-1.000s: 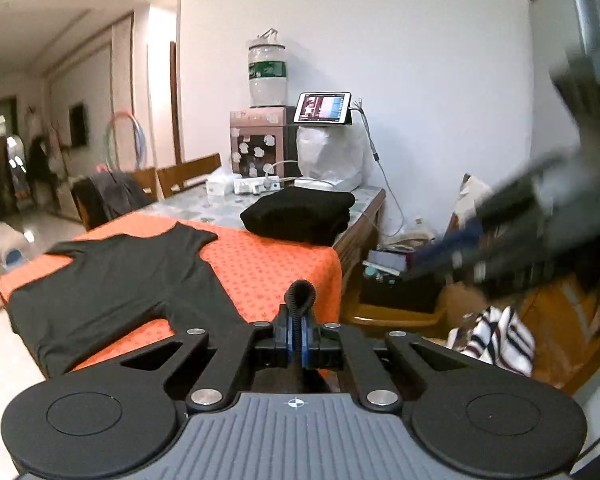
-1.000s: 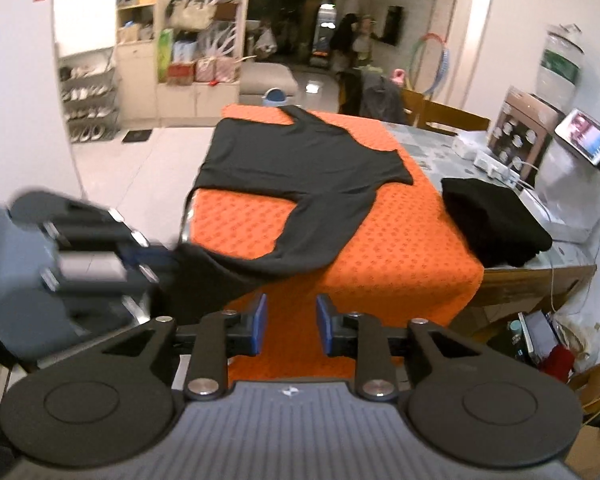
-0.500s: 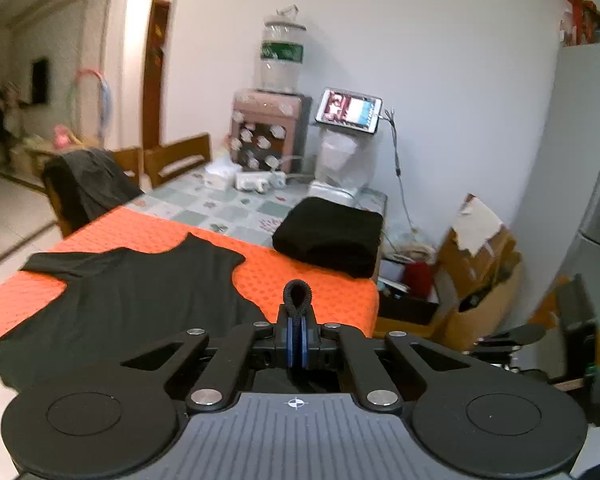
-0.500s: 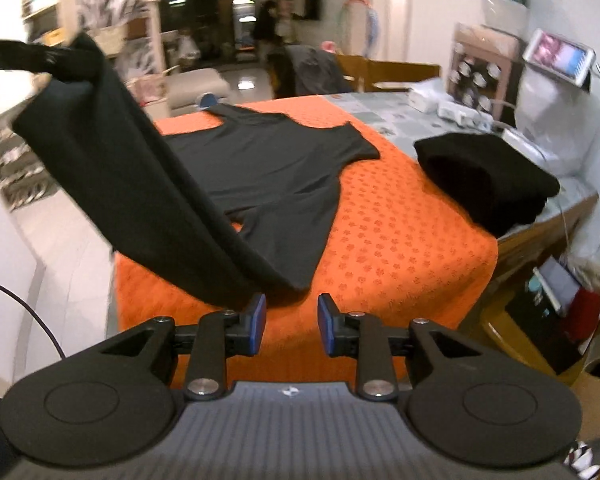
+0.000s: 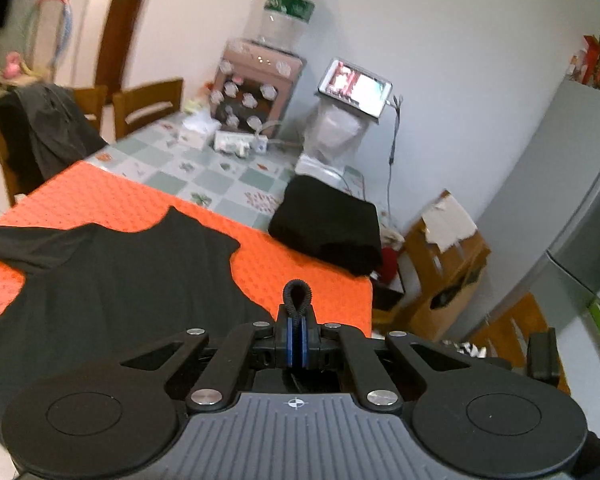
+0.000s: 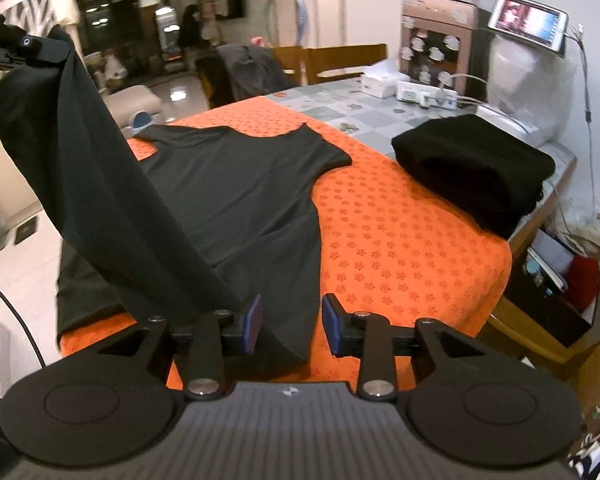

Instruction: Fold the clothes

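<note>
1. The left gripper (image 6: pixel 24 46), raised up and to the left of the right one, is clamped on a sleeve of the black shirt (image 6: pixel 236 184).
2. The shirt lies on the orange cloth (image 6: pixel 400 248) ahead of the right gripper (image 6: pixel 290 324), whose fingers stand apart.
3. Farther right sits a folded black pile (image 6: pixel 472 168).

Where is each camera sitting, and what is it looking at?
Left wrist: sits on the left tongs, shut on a black shirt, facing the wall and a folded black pile.
Right wrist: sits on the open right tongs, looking along the orange cloth; the left tongs hold the shirt's corner up at the top left.
Both show the shirt, pile, cloth and a tablet.
</note>
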Motion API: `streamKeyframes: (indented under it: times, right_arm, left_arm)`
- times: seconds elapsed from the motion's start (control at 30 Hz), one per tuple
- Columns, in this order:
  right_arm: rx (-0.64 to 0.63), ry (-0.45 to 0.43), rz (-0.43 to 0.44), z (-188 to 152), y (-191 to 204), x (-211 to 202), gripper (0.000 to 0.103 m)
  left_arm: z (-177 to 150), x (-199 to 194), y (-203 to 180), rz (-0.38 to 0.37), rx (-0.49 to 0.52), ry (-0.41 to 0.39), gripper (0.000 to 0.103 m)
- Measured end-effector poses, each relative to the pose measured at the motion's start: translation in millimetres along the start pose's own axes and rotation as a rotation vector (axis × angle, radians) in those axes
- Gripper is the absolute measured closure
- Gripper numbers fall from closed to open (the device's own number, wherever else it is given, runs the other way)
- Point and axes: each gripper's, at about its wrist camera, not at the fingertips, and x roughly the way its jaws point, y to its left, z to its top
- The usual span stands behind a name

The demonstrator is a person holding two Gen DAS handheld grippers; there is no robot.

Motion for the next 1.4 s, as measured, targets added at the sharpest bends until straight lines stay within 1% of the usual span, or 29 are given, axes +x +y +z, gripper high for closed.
streamKeyframes:
  times: [0.07, 0.23, 0.33, 0.4, 0.53, 0.6, 0.73, 0.83, 0.9, 1.03, 1.13, 1.27, 1.4]
  right_arm:
    - [0.027, 0.002, -0.037, 4, 9, 12, 0.064]
    - [0.134, 0.013, -0.176, 5, 36, 39, 0.064]
    - [0.218, -0.005, -0.279, 7, 56, 49, 0.064]
    - [0.299, -0.026, -0.326, 9, 69, 55, 0.063]
    - [0.385, -0.034, -0.333, 9, 96, 79, 0.063]
    - [0.425, -0.037, -0.334, 9, 110, 91, 0.063]
    - [0.506, -0.044, -0.336, 8, 137, 115, 0.063]
    - [0.567, -0.048, -0.337, 8, 157, 134, 0.063]
    - [0.595, -0.047, -0.33, 9, 169, 149, 0.063]
    - [0.607, -0.04, -0.31, 16, 185, 186, 0.063]
    - [0.612, -0.032, -0.347, 21, 189, 206, 0.063]
    - [0.628, -0.031, -0.41, 25, 190, 219, 0.063]
    - [0.632, -0.005, -0.458, 25, 189, 223, 0.063]
  left_arm:
    - [5, 17, 28, -0.036, -0.002, 0.034, 0.096]
    - [17, 60, 97, -0.127, -0.01, 0.119, 0.096]
    - [26, 83, 134, -0.166, -0.035, 0.156, 0.096]
    - [32, 96, 152, -0.195, -0.044, 0.174, 0.096]
    - [42, 124, 179, -0.248, -0.06, 0.228, 0.096]
    - [46, 135, 186, -0.272, -0.07, 0.253, 0.096]
    - [52, 147, 198, -0.328, -0.126, 0.291, 0.096]
    - [56, 155, 203, -0.356, -0.119, 0.314, 0.096]
    - [60, 158, 211, -0.379, -0.144, 0.325, 0.096]
    - [75, 158, 228, -0.412, -0.196, 0.315, 0.096]
    - [91, 156, 249, -0.434, -0.248, 0.301, 0.096]
    - [107, 154, 285, -0.402, -0.281, 0.268, 0.096]
    - [113, 162, 332, -0.35, -0.345, 0.276, 0.096]
